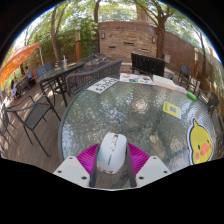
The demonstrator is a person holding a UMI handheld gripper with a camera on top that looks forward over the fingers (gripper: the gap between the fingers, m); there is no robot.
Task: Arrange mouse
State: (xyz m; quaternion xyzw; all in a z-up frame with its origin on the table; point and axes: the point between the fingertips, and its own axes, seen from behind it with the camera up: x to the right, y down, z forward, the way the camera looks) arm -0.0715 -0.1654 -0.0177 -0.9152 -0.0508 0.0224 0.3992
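Outdoor patio; round glass table [120, 120] ahead, brick wall [130, 40] and metal chairs [40, 110] beyond. A dark monitor-like screen [147, 65] stands at the table's far edge, papers [103, 86] and a yellow sticker [203, 143] on the glass. We judge the task mid-way: the white mouse [112, 152] is already picked up, placement still left. It sits between the gripper [112, 160] fingers, both pink pads [88, 156] pressing its sides, jaws narrowed onto it.

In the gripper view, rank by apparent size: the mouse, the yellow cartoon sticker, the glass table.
1. Glass table, largest.
2. Mouse, between the tongs; nearness to the camera inflates it.
3. Yellow cartoon sticker, smallest, though close to the mouse.
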